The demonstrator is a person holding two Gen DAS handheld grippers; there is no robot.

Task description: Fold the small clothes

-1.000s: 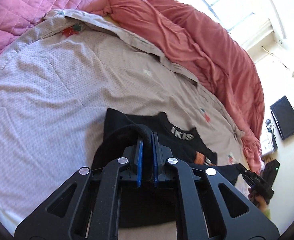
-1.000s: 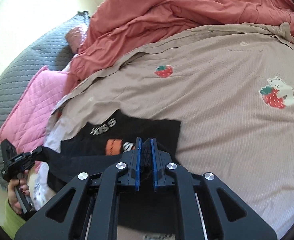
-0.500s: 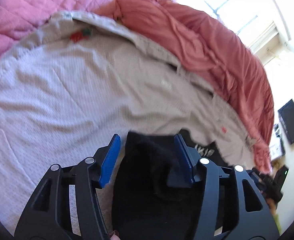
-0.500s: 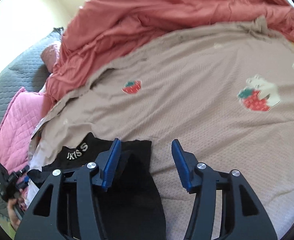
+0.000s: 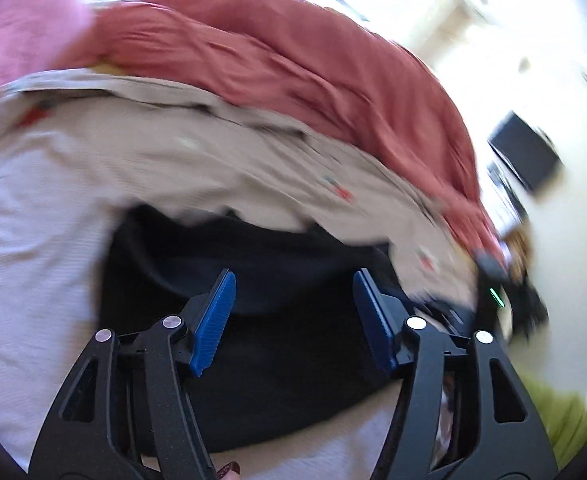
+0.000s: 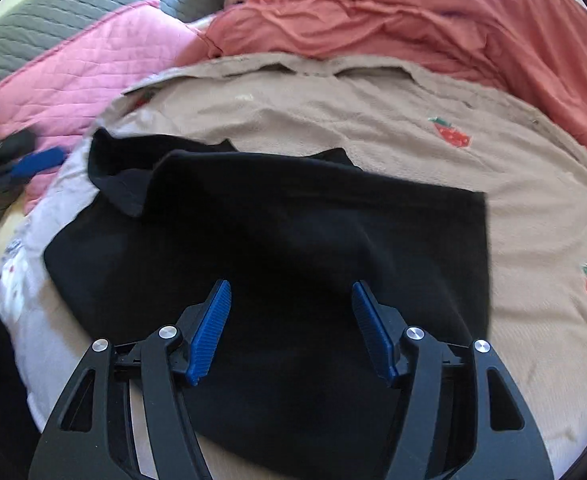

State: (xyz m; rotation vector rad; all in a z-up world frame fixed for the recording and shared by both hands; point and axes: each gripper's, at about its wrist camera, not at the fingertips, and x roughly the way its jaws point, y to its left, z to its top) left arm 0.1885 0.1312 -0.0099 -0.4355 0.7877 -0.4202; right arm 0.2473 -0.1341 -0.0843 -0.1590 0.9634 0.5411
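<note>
A small black shirt (image 6: 277, 240) lies folded over on the beige bedsheet (image 6: 433, 152), plain side up, with one sleeve sticking out at its far left. My right gripper (image 6: 291, 328) is open and empty just above the shirt's near part. In the blurred left wrist view, my left gripper (image 5: 293, 320) is open and empty over the same black shirt (image 5: 269, 280). The left gripper also shows at the left edge of the right wrist view (image 6: 21, 164).
A salmon-red duvet (image 6: 433, 28) is bunched along the far side of the bed. A pink quilted pillow (image 6: 77, 76) and a grey quilted one (image 6: 53, 8) lie at the far left. A dark monitor (image 5: 525, 156) stands beyond the bed.
Both grippers were shut on the shirt's edge a second ago, then opened and let it go. The shirt now lies folded with its print hidden, and both grippers have pulled back over it.
</note>
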